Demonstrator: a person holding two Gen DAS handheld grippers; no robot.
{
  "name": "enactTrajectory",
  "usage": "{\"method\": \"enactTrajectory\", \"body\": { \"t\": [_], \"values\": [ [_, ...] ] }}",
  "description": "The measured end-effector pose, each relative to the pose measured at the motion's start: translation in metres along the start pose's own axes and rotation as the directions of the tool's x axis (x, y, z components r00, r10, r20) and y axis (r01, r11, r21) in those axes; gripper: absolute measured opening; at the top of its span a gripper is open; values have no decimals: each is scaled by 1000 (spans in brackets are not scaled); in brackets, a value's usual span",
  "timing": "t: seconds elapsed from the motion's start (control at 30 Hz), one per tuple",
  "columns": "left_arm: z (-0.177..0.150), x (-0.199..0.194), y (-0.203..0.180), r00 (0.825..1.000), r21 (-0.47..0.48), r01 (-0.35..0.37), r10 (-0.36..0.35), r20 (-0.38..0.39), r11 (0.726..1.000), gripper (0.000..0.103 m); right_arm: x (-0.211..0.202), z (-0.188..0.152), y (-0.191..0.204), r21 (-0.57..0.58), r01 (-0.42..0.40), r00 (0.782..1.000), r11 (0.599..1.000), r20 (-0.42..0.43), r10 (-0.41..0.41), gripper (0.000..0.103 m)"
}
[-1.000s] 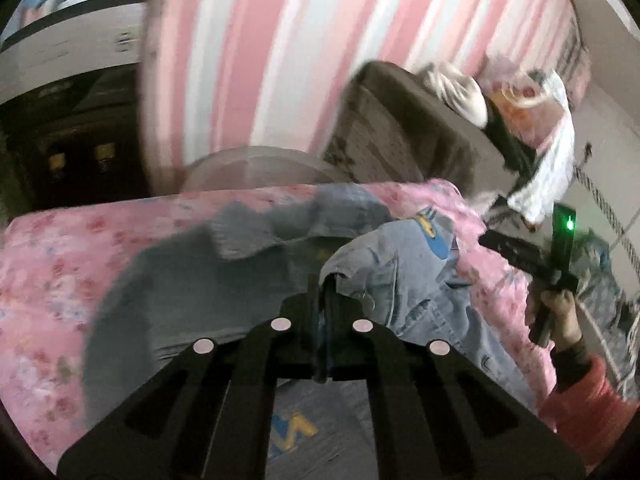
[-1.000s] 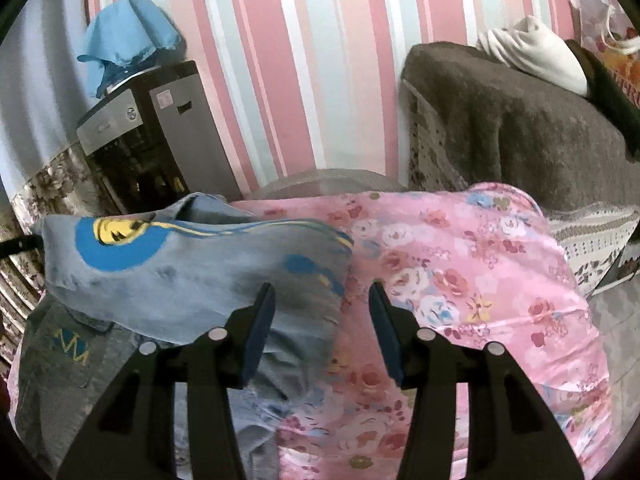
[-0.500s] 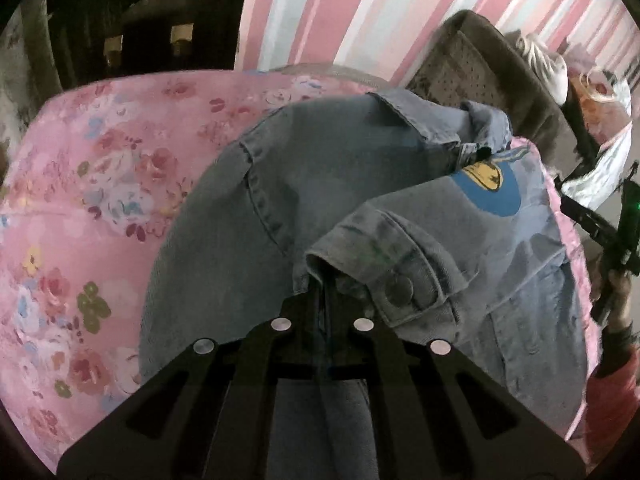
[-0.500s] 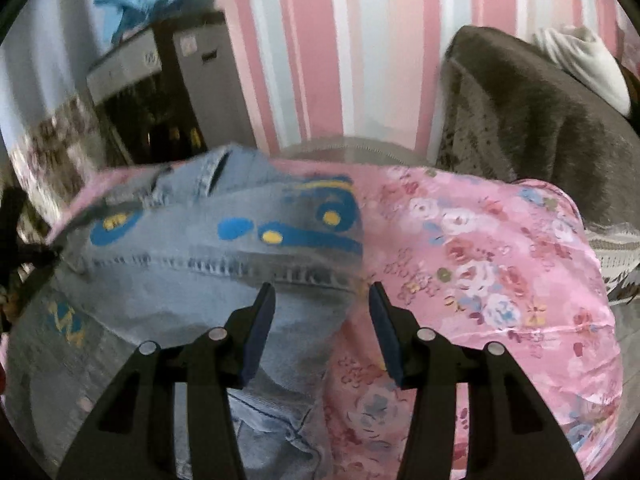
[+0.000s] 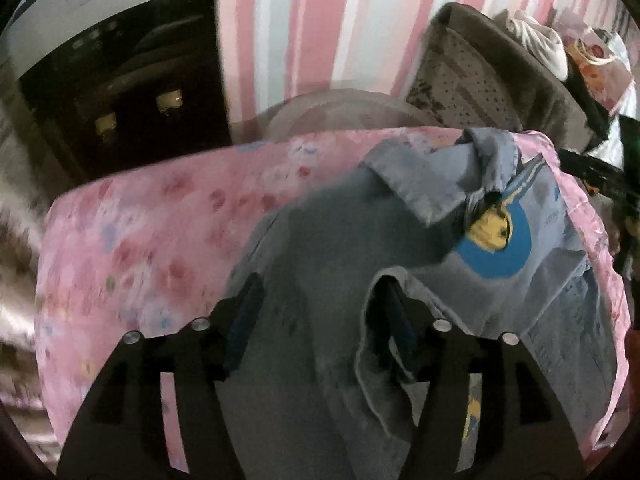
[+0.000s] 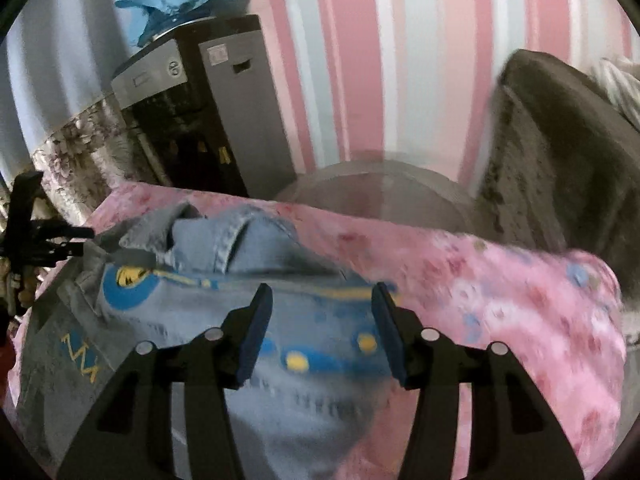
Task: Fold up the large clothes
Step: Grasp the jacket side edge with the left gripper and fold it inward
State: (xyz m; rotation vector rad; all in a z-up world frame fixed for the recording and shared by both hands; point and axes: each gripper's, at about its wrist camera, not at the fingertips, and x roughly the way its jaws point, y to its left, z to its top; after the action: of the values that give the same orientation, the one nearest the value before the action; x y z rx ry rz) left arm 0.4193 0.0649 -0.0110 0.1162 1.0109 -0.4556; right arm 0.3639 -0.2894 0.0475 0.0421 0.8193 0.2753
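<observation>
A blue denim jacket (image 5: pixel 320 248) with a blue and yellow print lies folded on a pink floral sheet (image 5: pixel 132 240). My left gripper (image 5: pixel 320 300) is open just above the jacket; a denim fold drapes over its right finger (image 5: pixel 396 320). In the right wrist view the jacket (image 6: pixel 208 292) lies under my right gripper (image 6: pixel 320 312), which is open and empty above the printed panel. The left gripper's body shows at that view's left edge (image 6: pixel 28 236).
A dark water dispenser (image 6: pixel 200 120) with a blue cloth on top stands by the striped wall. A brown armchair (image 6: pixel 560 140) with clothes piled on it stands to the right. A round grey tub (image 6: pixel 380 188) sits behind the sheet.
My left gripper has opened and let go of the jacket edge that it held. My right gripper stayed open and moved left over the jacket's printed panel.
</observation>
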Motion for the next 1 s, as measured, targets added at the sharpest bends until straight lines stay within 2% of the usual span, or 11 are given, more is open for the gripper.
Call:
{"method": "enactTrajectory", "body": {
  "t": [0.2, 0.37, 0.5, 0.63, 0.73, 0.83, 0.9, 1.0],
  "values": [
    [28, 28, -6, 994, 73, 84, -79, -71, 994, 68, 48, 23, 1, -44, -63, 995, 997, -86, 59, 52],
    [15, 24, 15, 998, 68, 44, -40, -58, 997, 74, 67, 23, 0, -42, -104, 990, 994, -97, 100, 52],
    [-4, 8, 44, 997, 27, 54, -53, -56, 998, 89, 71, 19, 0, -53, -122, 988, 991, -103, 116, 52],
    [-14, -8, 56, 999, 31, 39, -38, -24, 999, 93, 73, 16, 0, -57, -137, 986, 989, -106, 130, 52],
    [-8, -14, 54, 999, 39, 46, -47, 18, 998, 96, 75, 19, 0, -50, -154, 983, 987, -113, 148, 54],
    [10, 5, 41, 998, 63, 54, -55, 16, 997, 97, 79, 20, 0, -45, -152, 982, 987, -117, 146, 54],
    [24, 29, 28, 1000, 93, 25, -24, -11, 995, 97, 81, 18, 2, -49, -139, 984, 989, -115, 133, 54],
    [38, 59, 16, 999, 111, 25, -19, -47, 994, 93, 83, 11, 10, -100, -111, 987, 989, -129, 98, 52]
  ]
}}
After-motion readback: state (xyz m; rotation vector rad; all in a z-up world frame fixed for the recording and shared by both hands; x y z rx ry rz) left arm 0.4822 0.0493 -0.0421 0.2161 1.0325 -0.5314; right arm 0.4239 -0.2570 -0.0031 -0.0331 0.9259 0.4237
